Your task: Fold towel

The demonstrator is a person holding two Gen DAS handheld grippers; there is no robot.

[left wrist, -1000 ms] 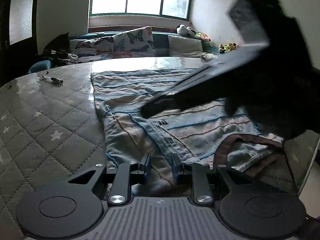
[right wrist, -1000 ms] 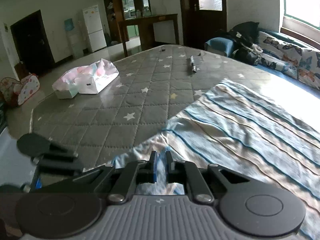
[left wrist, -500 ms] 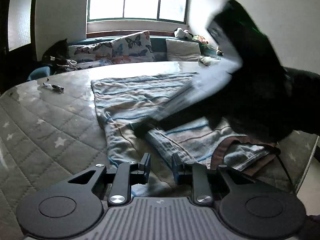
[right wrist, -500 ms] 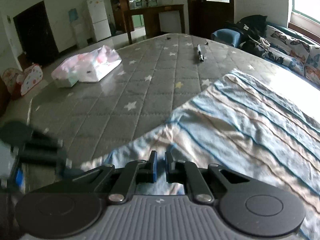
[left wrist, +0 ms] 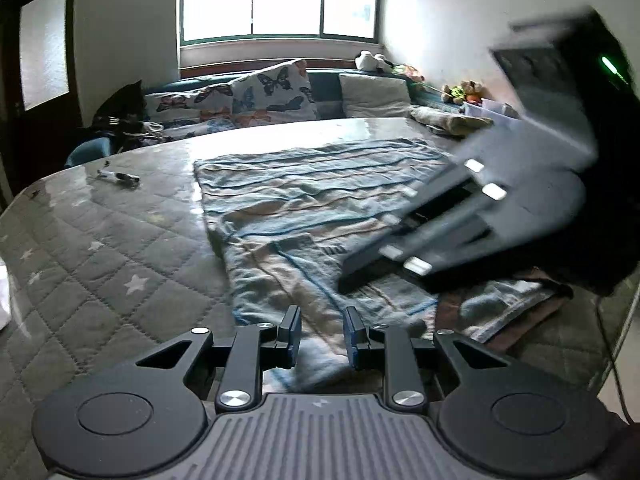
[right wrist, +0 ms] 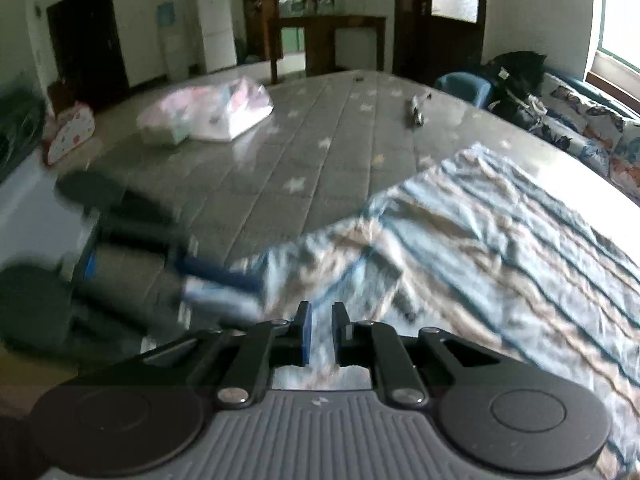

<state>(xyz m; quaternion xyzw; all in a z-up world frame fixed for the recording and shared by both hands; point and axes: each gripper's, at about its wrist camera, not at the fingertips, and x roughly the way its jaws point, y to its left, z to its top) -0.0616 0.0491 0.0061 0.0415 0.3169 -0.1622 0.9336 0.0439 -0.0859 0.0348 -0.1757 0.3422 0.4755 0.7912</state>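
On the far left of the big round table (left wrist: 100, 280) the grey quilted cover with small white stars is bare; only a pen-like thing (left wrist: 118, 177) lies there, well apart from the work. The cover looks glossy, probably under a clear plastic sheet.

In the middle lies the towel (left wrist: 320, 196), a soft striped terry cloth in blue and beige, spread flat at the far side and wrinkled near me, where one corner is already turned over. The left gripper (left wrist: 320, 330) hangs low over this near edge with its tongs spread, cloth showing in the gap but not pinched; I think it waits to take the hem for the next fold.

To the right, the right gripper (left wrist: 352, 280) comes in blurred, its tip just above the folded flap. In its own view the tongs (right wrist: 320, 330) stand narrowly apart with cloth between them; whether they pinch it I cannot tell. Beyond it, a brown-edged fold bunches at the table rim.
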